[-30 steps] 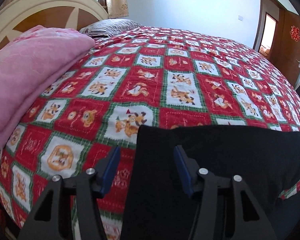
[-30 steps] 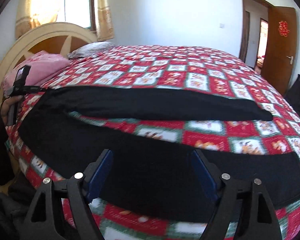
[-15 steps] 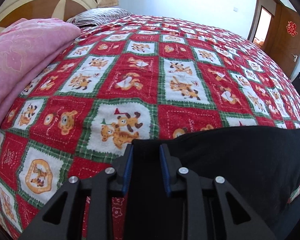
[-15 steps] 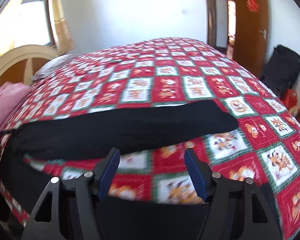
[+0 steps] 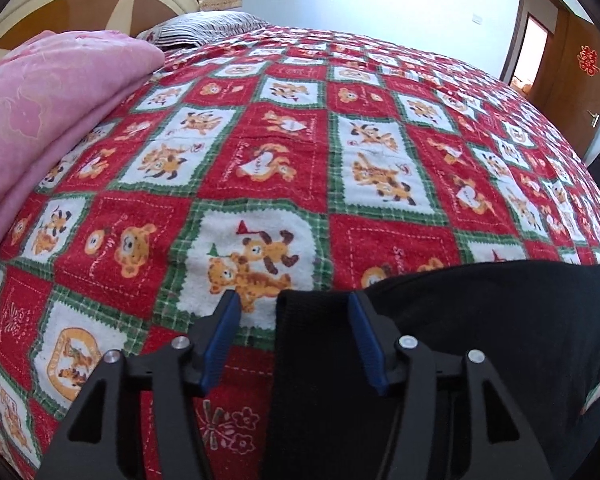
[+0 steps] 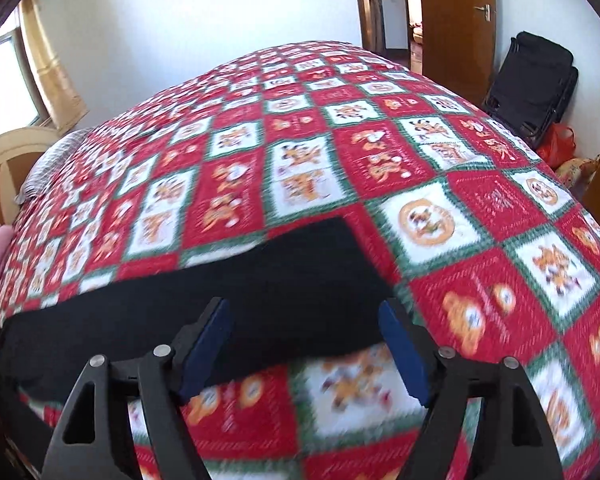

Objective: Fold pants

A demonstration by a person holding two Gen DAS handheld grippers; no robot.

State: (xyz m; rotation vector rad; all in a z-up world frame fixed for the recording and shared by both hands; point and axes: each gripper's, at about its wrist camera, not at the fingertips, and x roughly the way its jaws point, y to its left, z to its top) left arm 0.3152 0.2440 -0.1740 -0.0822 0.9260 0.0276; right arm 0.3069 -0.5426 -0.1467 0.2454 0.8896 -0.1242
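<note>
On the quilted bed, your black pants lie unfolded; both grippers, left and right, gape, holding nothing.

A red double-happiness sign hangs on the wooden door.

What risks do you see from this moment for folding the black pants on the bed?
1. The left gripper is open at the corner of the black pants; closing may also pinch the quilt.
2. The right gripper is open, and its view is blurred, so it may miss the leg end.
</note>
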